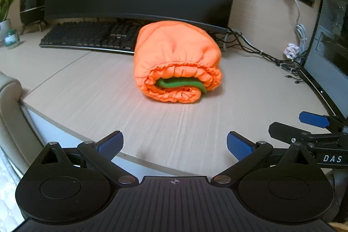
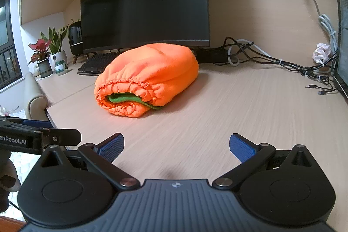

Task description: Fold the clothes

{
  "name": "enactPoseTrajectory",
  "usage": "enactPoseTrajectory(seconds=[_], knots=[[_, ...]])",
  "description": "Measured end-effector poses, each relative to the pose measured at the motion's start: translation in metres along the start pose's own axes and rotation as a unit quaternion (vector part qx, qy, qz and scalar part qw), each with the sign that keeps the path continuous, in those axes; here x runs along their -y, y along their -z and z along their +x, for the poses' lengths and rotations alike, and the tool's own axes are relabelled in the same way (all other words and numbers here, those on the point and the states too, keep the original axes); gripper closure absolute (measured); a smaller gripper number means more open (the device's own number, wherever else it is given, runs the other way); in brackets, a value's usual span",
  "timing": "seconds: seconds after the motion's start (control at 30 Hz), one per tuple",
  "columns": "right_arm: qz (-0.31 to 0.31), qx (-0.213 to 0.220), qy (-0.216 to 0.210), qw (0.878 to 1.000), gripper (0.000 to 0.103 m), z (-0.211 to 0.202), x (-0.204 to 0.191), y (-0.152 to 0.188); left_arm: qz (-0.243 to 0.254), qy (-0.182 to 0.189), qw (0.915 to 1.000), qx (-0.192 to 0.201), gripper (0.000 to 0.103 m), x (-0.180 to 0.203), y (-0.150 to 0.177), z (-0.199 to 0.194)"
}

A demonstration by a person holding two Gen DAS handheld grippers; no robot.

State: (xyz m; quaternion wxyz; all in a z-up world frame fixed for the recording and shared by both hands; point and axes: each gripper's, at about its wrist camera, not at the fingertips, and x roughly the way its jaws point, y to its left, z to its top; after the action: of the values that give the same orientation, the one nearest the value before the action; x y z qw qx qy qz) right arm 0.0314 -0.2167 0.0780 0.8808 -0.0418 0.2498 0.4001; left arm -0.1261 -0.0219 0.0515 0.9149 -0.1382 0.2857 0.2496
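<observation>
Lying at frame centre on the desk (image 1: 65,84), the orange bundle (image 1: 176,62) points its long axis away from both grippers; left gripper (image 1: 175,145) and right gripper (image 2: 176,146) stand apart, empty, the left facing it more squarely.

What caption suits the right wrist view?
Open right claw faces a folded orange garment on the desk.

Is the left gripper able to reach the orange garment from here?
Probably yes: the left gripper is open and faces the orange garment directly, with only bare desk between them.
</observation>
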Motion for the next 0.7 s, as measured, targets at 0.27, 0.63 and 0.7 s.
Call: enactPoseTrajectory(seconds=[0.27, 0.63, 0.7], knots=[[0.0, -0.004, 0.002, 1.0, 0.0, 0.0018, 0.001, -0.0004, -0.003, 0.0, 1.0, -0.004, 0.0, -0.0006, 0.0, 0.0029], [0.003, -0.004, -0.001, 1.0, 0.0, 0.0033, 0.0031, -0.0006, -0.003, -0.003, 1.0, -0.008, 0.0, 0.0002, -0.0005, 0.0052], [0.003, -0.004, -0.002, 1.0, 0.0, 0.0033, 0.0033, -0.0005, -0.003, -0.004, 1.0, -0.008, 0.0, 0.0, -0.0005, 0.0054]])
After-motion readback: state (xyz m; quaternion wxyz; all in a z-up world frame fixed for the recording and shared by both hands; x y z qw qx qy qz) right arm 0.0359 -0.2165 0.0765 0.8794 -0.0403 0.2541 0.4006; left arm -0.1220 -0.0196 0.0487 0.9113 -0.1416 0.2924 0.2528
